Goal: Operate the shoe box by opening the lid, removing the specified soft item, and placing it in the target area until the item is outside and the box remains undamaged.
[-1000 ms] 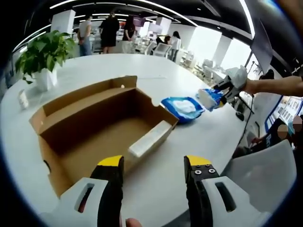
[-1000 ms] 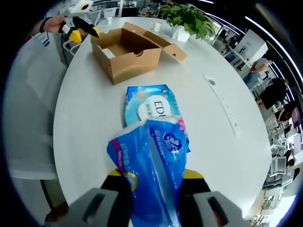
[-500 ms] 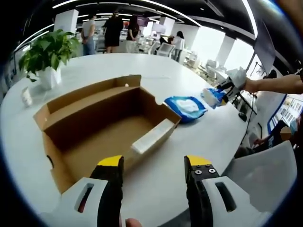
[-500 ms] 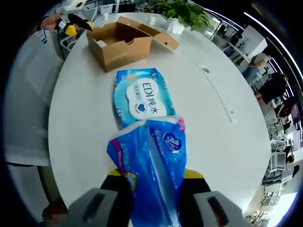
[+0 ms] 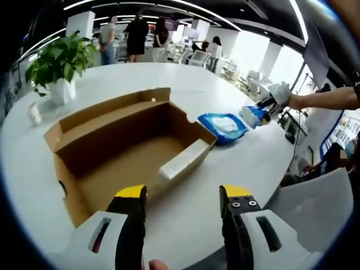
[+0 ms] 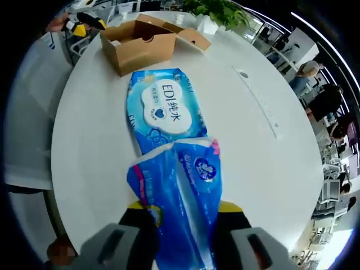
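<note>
Cardboard, plain brown and matte, makes up the open shoe box (image 5: pixel 126 149), which sits on the smooth white round table (image 5: pixel 225 185) with its lid flap folded back flat behind it. Inside, against the near right wall, lies a pale rectangular cardboard insert (image 5: pixel 183 162). The left hand-held gripper (image 5: pixel 183 197), yellow-tipped with black pads on grey-white bodies, hangs just short of the box's near corner with its jaws spread and nothing between them.

Glossy blue plastic, crinkled and soft, is the pack (image 6: pixel 180 197) pinched between the jaws of the right hand-held gripper (image 6: pixel 184 211); it bulges up out of the grip, printed with a small round logo and a pink edge. Flat on the table just beyond it lies a second soft pack (image 6: pixel 163 109), a blue wet-wipe pouch with a white cloud-shaped label. That pouch rests between the held pack and the shoe box (image 6: pixel 138 44), clear of the box.

From the left gripper view the right hand-held gripper (image 5: pixel 264 107) shows at the far table edge, holding the blue pack (image 5: pixel 252 115) beside the pouch (image 5: pixel 225 126). A leafy green plant (image 5: pixel 56 59) in a white pot stands near the box.
</note>
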### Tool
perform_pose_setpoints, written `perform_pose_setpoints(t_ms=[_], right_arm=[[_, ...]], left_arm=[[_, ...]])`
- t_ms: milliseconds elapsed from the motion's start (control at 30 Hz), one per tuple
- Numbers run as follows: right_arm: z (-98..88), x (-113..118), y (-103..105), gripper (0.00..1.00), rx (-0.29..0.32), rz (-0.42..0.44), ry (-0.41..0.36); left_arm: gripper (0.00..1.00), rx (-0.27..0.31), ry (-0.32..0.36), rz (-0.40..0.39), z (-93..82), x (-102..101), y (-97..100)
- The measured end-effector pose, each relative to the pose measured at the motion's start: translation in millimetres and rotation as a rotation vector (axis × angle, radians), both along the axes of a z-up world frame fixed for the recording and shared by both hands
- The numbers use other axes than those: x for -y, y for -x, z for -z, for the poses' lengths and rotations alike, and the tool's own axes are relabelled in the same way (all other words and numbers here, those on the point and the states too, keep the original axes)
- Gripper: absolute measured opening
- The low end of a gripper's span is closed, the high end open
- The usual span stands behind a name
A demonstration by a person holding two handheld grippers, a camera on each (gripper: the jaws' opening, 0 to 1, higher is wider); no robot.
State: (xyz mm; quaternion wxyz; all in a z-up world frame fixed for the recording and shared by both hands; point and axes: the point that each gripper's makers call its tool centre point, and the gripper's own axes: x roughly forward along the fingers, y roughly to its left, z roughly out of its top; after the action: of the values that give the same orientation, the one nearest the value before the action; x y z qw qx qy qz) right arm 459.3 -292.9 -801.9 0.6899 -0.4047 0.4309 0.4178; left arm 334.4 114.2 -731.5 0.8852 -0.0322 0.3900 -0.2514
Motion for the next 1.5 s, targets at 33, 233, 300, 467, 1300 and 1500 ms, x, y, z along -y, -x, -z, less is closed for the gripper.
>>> perform_pose_setpoints(t_ms=[33,233,300,467,1300,1500], right_arm=[[1.5,1,0,0.35,-0.001,-0.004,0.003],[7.1,4,-6,0.35,-0.007,-0.013,0.006],[9.4,4,-7,0.35,-0.007,-0.016,0.008],[13.8,4,-9,0.36,-0.015,-0.021,0.011],[28.6,7,-8,0.42,-0.040,-0.068,0.031],[30.3,7,-10,0.42,-0.042,-0.059,0.024]], left_arm=[[0.53,-0.001,0.000,0.000,0.2,0,0.0],[0.53,-0.005,-0.001,-0.001,1.3,3,-0.2],[0.53,-0.006,-0.001,0.001,1.4,4,-0.4],[0.53,-0.005,-0.002,0.001,2.2,4,-1.0],[0.53,-0.013,-0.007,-0.002,3.9,10,-0.6],[0.53,-0.016,-0.009,0.008,4.2,13,0.7]])
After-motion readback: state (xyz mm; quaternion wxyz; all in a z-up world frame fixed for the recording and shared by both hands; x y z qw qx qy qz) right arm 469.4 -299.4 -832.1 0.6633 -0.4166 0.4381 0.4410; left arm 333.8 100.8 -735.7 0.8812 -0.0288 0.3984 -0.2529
